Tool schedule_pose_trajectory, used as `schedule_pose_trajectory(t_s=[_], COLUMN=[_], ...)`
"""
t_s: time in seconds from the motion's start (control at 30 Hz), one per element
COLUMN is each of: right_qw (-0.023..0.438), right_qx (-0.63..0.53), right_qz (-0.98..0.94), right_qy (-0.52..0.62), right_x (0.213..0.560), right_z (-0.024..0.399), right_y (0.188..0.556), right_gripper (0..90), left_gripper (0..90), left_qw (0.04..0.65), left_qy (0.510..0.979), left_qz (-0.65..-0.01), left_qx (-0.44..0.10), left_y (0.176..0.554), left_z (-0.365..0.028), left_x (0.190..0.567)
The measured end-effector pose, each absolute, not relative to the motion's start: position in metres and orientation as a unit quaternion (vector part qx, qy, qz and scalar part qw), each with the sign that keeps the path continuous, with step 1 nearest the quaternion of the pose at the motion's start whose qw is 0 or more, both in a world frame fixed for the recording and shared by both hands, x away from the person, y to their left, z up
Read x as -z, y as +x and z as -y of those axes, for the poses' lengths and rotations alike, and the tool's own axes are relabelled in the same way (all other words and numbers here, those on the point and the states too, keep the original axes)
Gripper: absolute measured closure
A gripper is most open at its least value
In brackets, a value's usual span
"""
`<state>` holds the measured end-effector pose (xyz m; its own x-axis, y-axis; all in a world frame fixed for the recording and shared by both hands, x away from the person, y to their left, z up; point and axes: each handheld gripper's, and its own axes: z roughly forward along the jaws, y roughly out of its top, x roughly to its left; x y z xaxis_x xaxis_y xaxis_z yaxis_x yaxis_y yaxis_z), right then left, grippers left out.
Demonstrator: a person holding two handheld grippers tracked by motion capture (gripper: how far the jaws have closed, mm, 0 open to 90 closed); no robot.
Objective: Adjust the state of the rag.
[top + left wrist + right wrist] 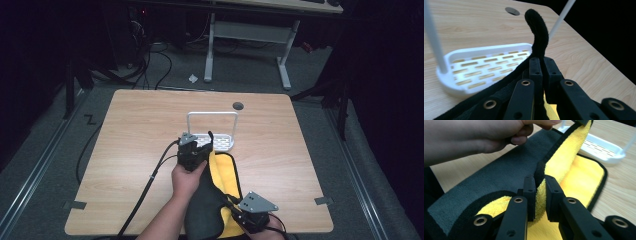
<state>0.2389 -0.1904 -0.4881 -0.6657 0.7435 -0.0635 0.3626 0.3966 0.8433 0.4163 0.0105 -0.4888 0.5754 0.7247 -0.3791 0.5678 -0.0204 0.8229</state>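
Left gripper (194, 150) clamps the towel's (226, 180) black hem beside the white rack (212, 131) mid-table; right gripper (240, 212) pinches its fold near the table's front edge. I'm wary: a thin bite could slip, or the cloth could snag the rack's posts.

Right hand-held gripper (539, 192) clamped on folded edge of towel (574, 177), yellow pile between jaws. Grey side of towel with black trim lifted at left. Hand (474, 137) near top left. White slotted tray (604, 150) far right on wooden surface (621, 192).
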Motion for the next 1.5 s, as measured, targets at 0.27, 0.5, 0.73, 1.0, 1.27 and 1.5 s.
schedule_pose_trajectory(t_s=[0.27, 0.5, 0.73, 1.0, 1.27, 1.5], right_qw=[0.222, 0.230, 0.233, 0.229, 0.229, 0.225], right_qx=[-0.398, -0.418, -0.418, -0.409, -0.405, -0.401], right_qz=[-0.810, -0.790, -0.785, -0.792, -0.794, -0.795], right_qy=[0.369, 0.385, 0.393, 0.391, 0.392, 0.396], right_x=[0.500, 0.494, 0.495, 0.499, 0.501, 0.504], right_z=[0.211, 0.222, 0.228, 0.225, 0.223, 0.223], right_y=[0.236, 0.237, 0.242, 0.246, 0.247, 0.250], right_gripper=[75.6, 68.0, 68.2, 68.5, 68.6, 68.4], left_gripper=[84.9, 69.1, 59.2, 58.9, 59.2, 59.0], left_qw=[0.517, 0.526, 0.531, 0.520, 0.493, 0.476], left_qy=[0.725, 0.724, 0.731, 0.745, 0.769, 0.778], left_qz=[-0.451, -0.446, -0.428, -0.415, -0.401, -0.404], left_qx=[-0.064, -0.033, -0.032, -0.042, -0.065, -0.068], left_y=[0.424, 0.426, 0.420, 0.405, 0.379, 0.358], left_z=[0.012, 0.028, 0.028, 0.008, -0.026, -0.063], left_x=[0.496, 0.504, 0.500, 0.498, 0.501, 0.512])
